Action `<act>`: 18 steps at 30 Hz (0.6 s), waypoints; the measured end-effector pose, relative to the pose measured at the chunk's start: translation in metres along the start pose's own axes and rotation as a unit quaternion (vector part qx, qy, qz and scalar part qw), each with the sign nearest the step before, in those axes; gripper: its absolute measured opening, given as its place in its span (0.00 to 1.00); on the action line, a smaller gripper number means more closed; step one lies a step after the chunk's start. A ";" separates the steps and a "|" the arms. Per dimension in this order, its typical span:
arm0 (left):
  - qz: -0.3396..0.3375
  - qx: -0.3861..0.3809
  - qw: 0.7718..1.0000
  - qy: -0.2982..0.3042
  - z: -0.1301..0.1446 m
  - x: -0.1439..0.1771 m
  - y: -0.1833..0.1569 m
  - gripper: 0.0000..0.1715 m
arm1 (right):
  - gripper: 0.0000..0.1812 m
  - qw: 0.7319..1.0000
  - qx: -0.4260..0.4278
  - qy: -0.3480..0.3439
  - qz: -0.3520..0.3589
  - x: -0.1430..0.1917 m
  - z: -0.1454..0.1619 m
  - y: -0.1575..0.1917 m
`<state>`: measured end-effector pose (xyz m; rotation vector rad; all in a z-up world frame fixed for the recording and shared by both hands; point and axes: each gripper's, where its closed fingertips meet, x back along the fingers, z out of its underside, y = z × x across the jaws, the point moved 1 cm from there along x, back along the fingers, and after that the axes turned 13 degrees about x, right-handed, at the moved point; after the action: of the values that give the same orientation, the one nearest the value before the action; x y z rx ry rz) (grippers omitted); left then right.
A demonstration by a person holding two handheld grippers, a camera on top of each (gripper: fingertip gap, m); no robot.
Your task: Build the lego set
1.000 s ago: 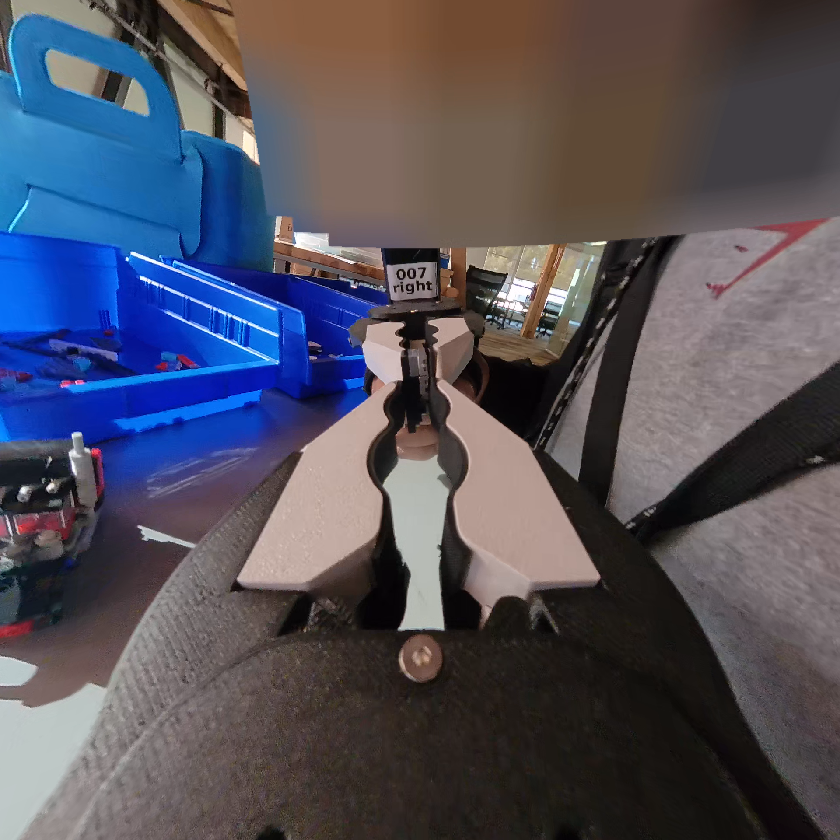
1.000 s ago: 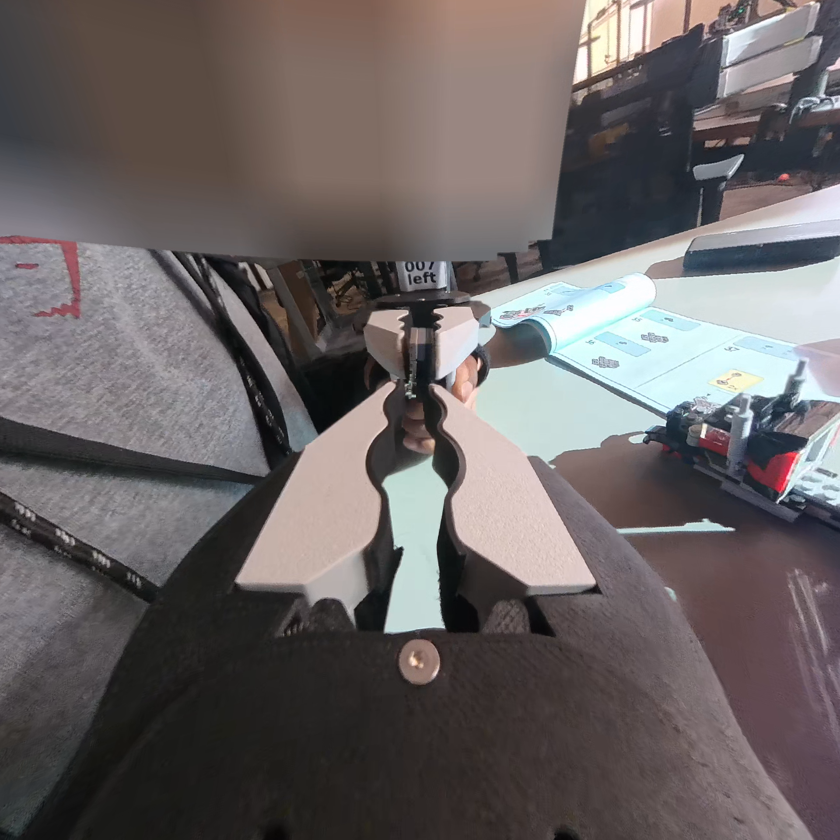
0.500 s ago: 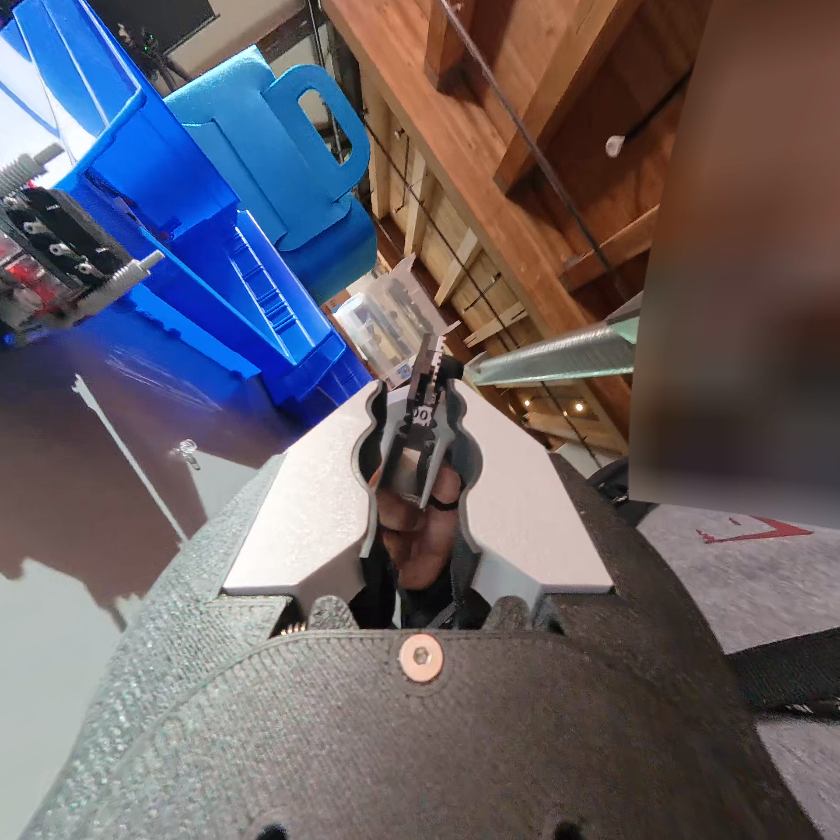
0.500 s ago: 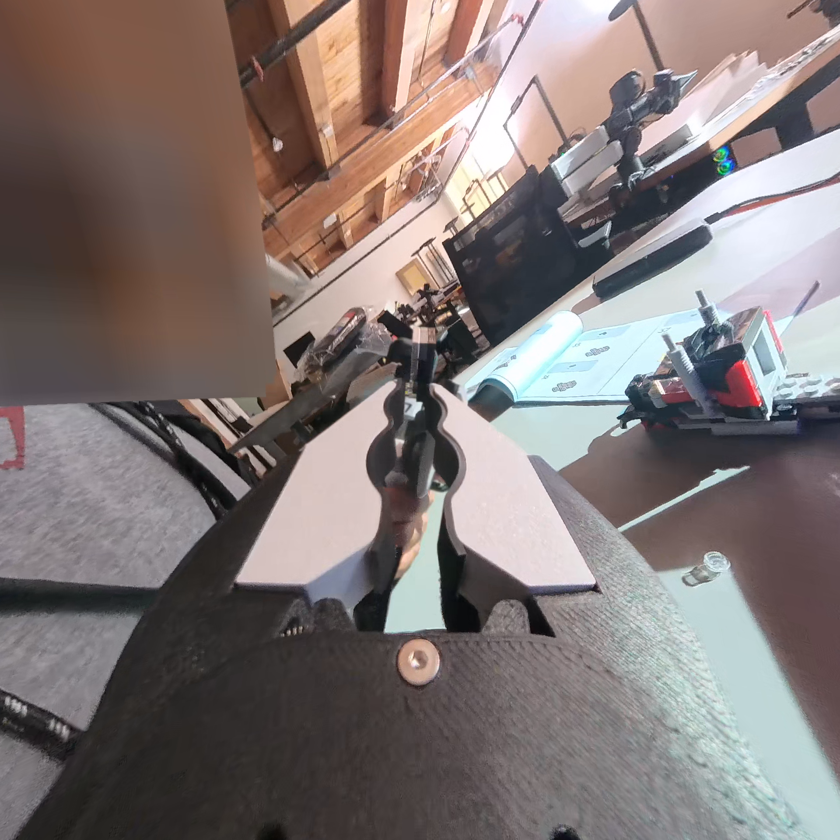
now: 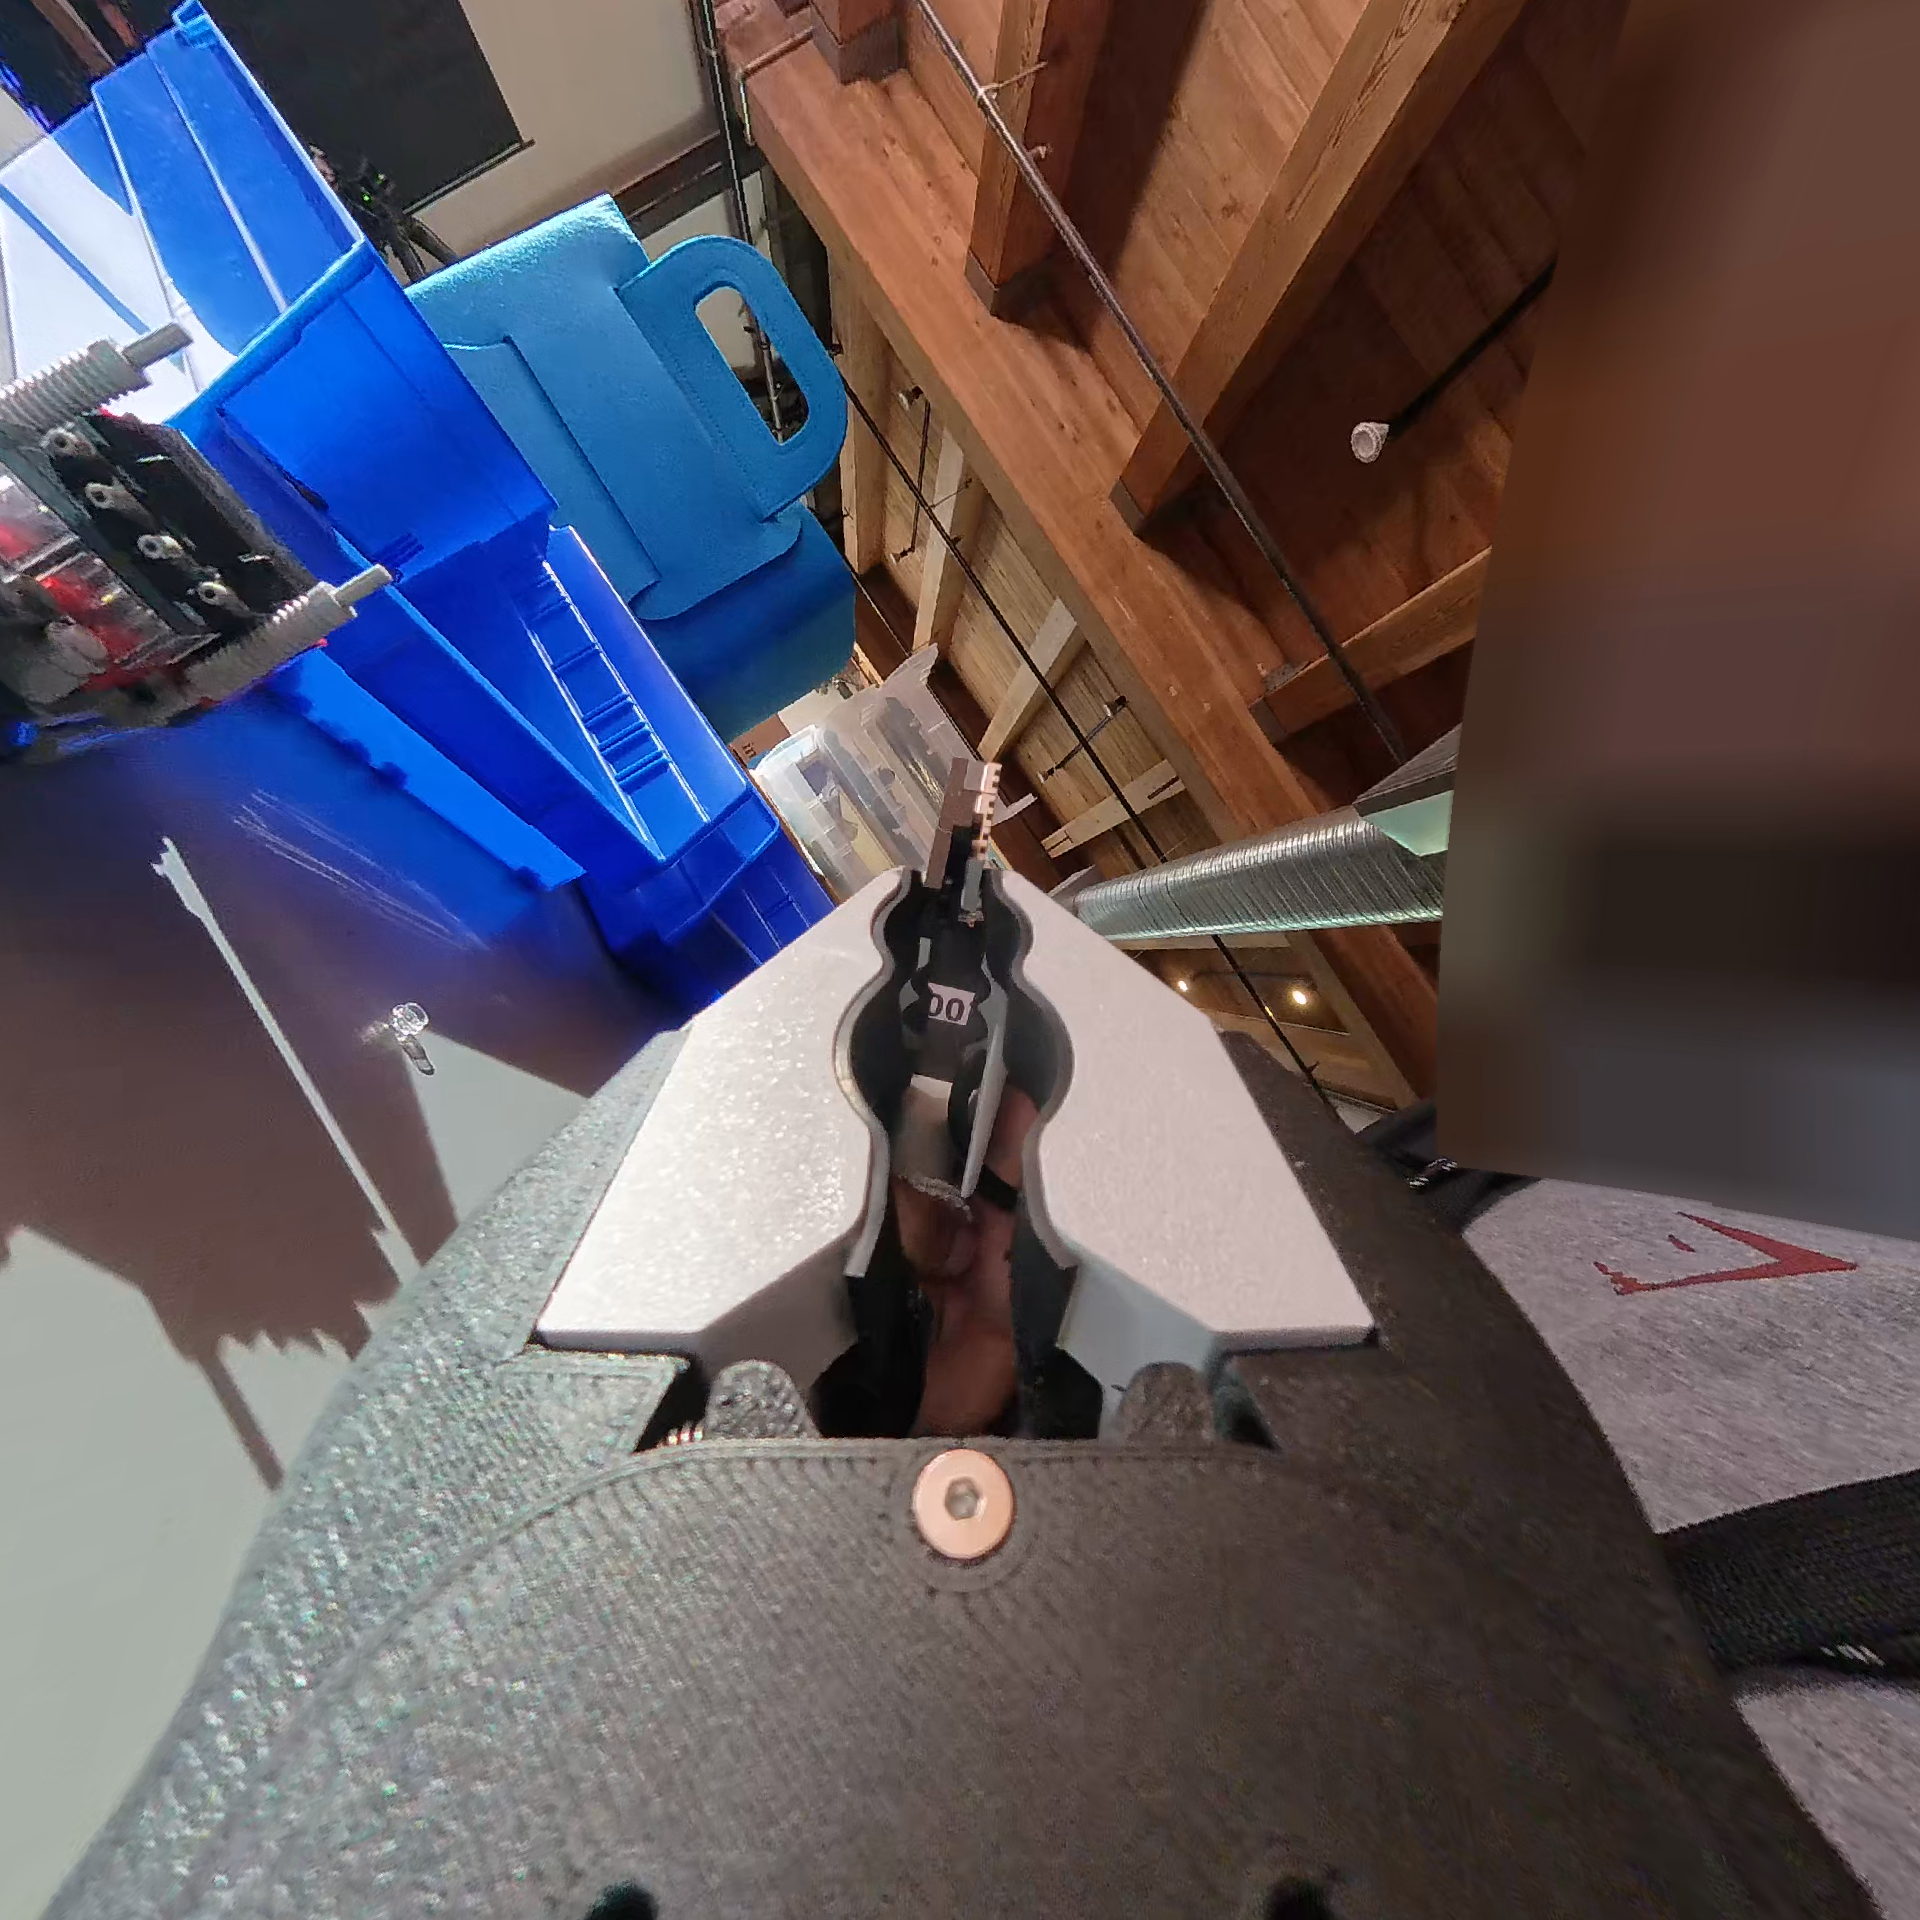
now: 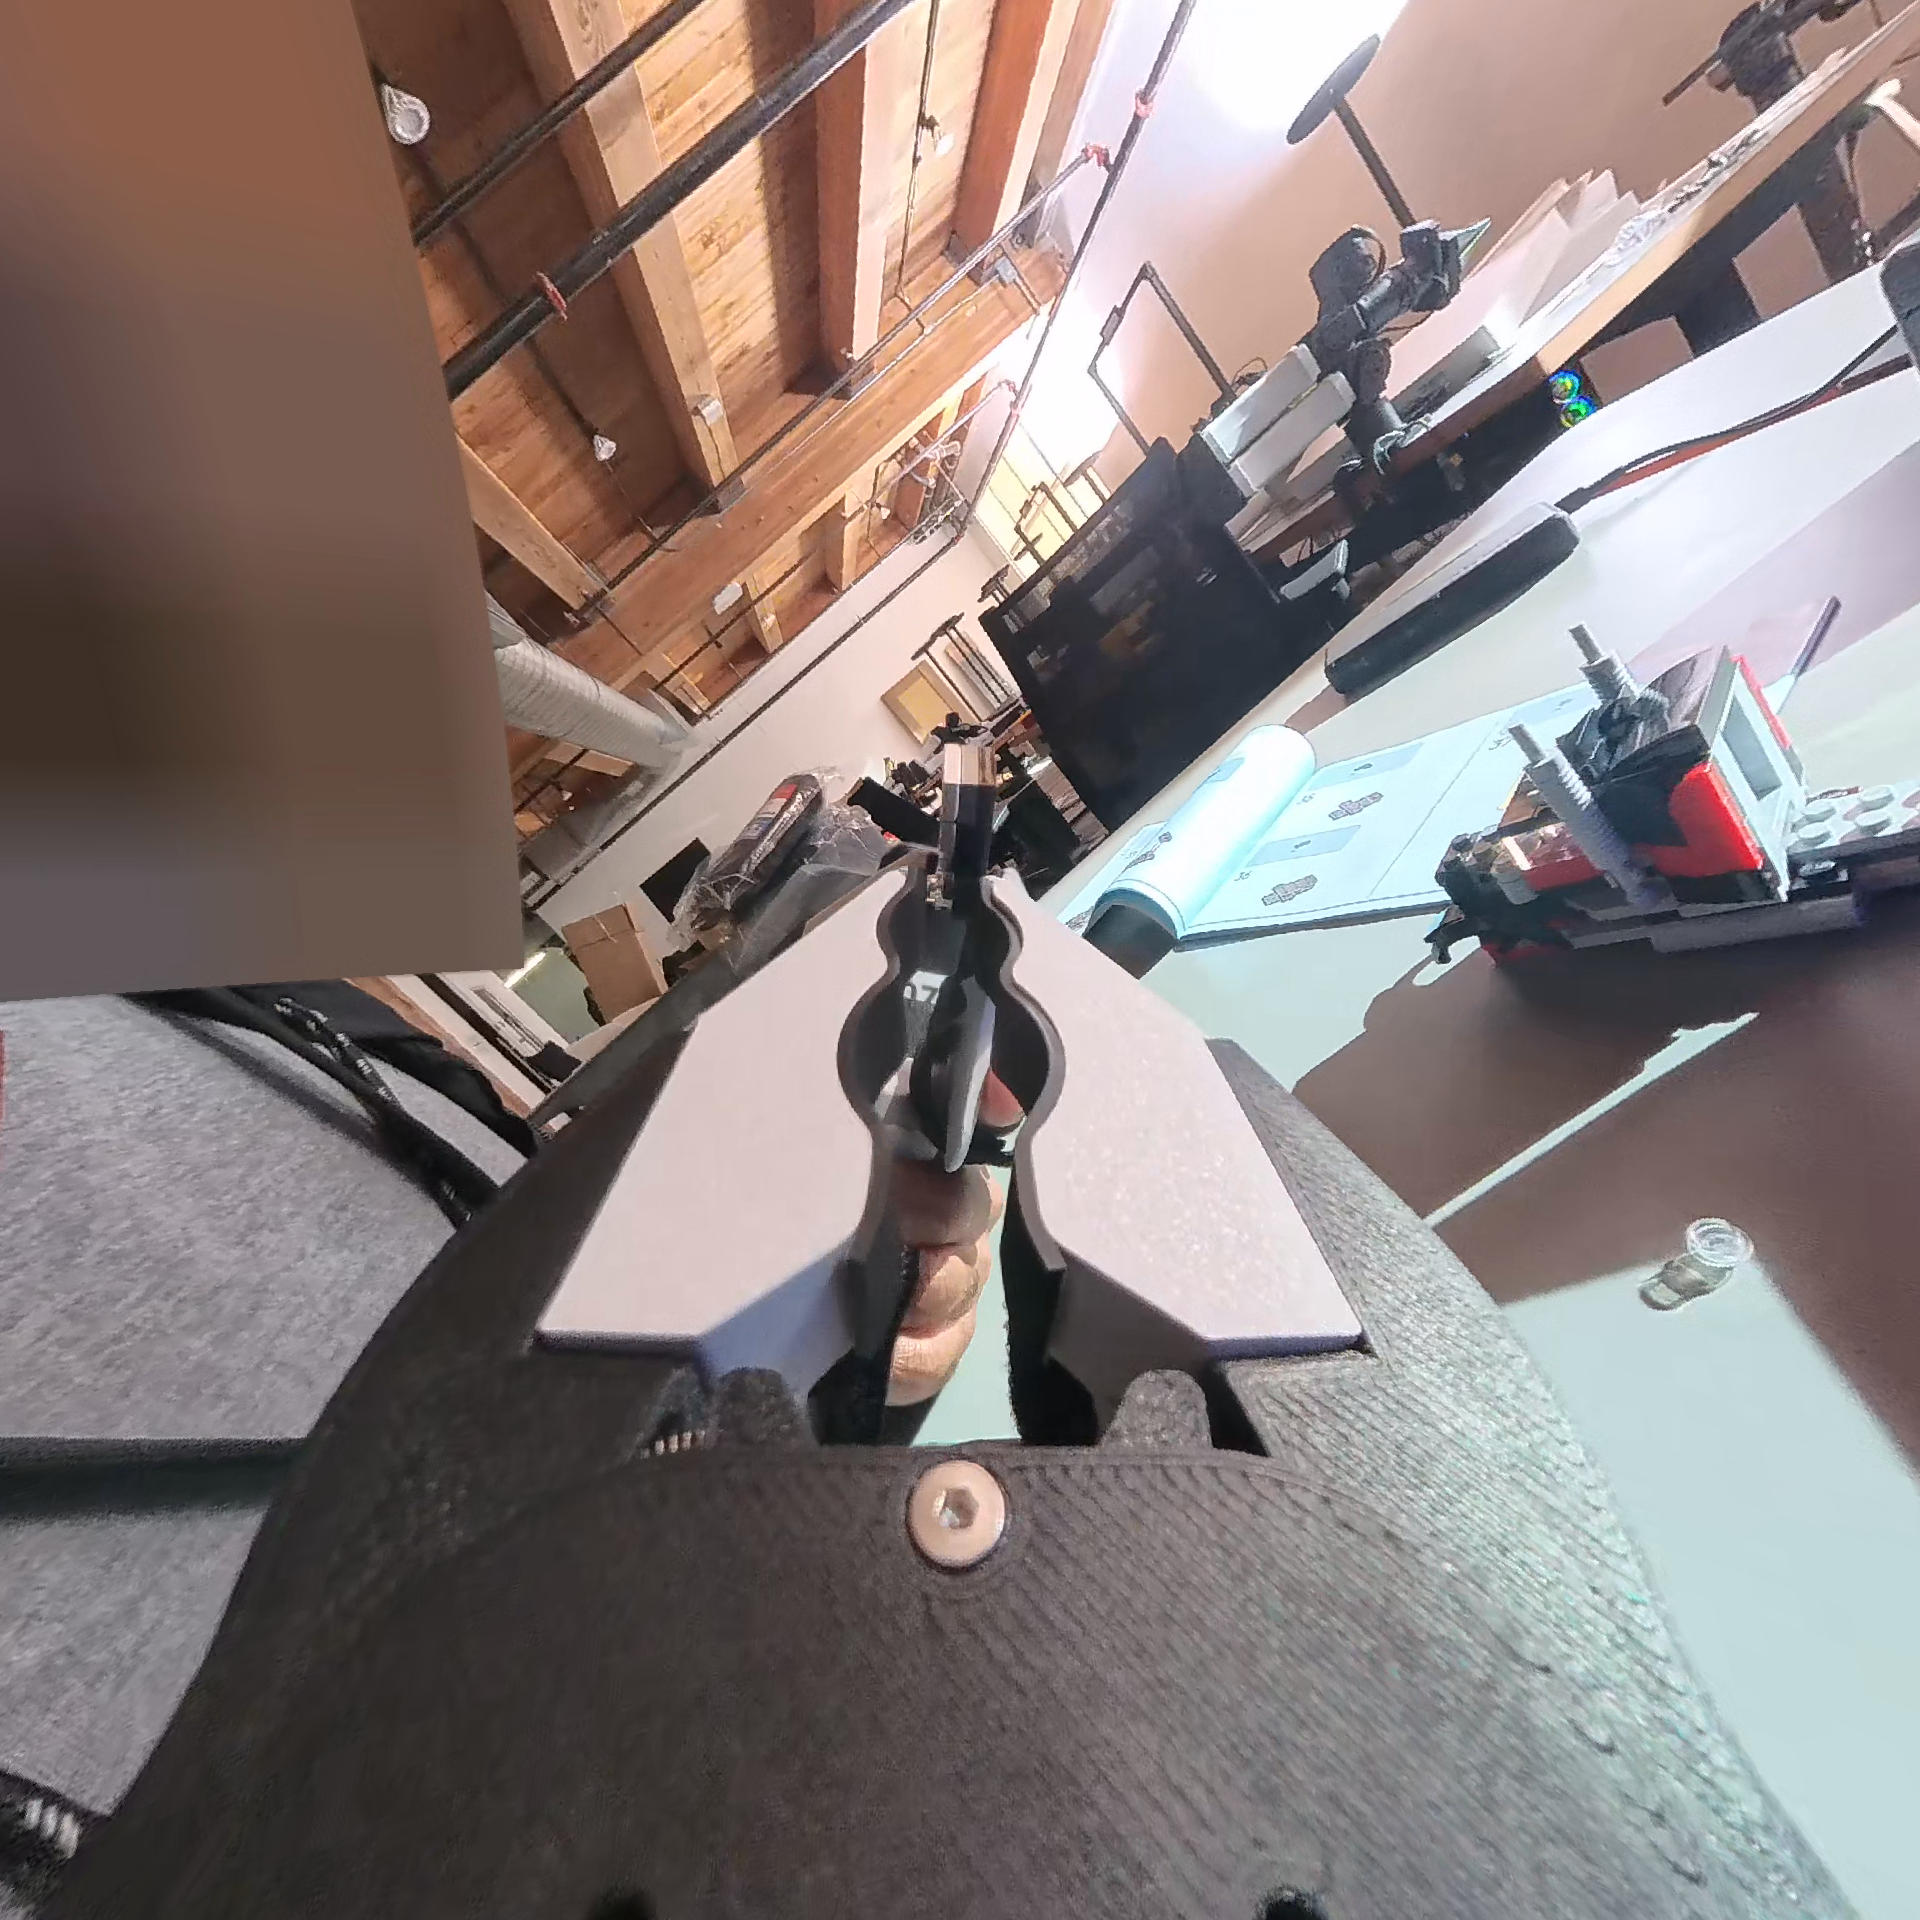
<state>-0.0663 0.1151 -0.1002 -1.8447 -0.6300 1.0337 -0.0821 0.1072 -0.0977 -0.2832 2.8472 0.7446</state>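
Wooden ceiling beams (image 5: 1195, 312) behind both matte grey grippers' jaws pinching one small studded piece (image 5: 968, 805)

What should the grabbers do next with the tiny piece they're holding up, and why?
Probably bring it down toward the lego model. The left gripper and right gripper meet tip to tip, both apparently pinched on the small grey piece. They are tilted up toward the ceiling, while the lego model sits apart on the table.
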 end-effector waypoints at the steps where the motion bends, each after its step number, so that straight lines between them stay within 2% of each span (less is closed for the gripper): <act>1: 0.000 0.003 1.000 -0.001 0.000 0.000 0.000 0.07 | 0.06 1.000 -0.003 0.000 0.001 0.000 0.000 0.000; 10: -0.011 0.016 1.000 -0.015 -0.006 0.003 0.005 0.06 | 0.06 1.000 -0.011 0.029 0.004 -0.003 0.008 -0.001; 12: -0.022 0.017 0.999 -0.019 -0.010 0.007 0.006 0.06 | 0.12 0.997 0.013 0.073 0.013 0.000 0.015 -0.006; 14: -0.064 0.027 0.998 -0.009 -0.012 0.011 0.017 0.06 | 0.14 0.990 0.056 0.127 0.035 0.009 0.018 -0.020; 16: -0.122 0.042 0.991 0.017 -0.008 0.016 0.032 0.06 | 0.13 0.969 0.121 0.200 0.084 0.024 0.020 -0.046; 18: -0.168 0.049 0.984 0.042 -0.002 0.020 0.044 0.06 | 0.12 0.933 0.182 0.283 0.126 0.038 0.026 -0.071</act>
<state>-0.0542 0.1093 -0.1464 -1.6182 -0.7934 0.7451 -0.0995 0.0539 -0.1614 -0.0805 3.5383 0.1608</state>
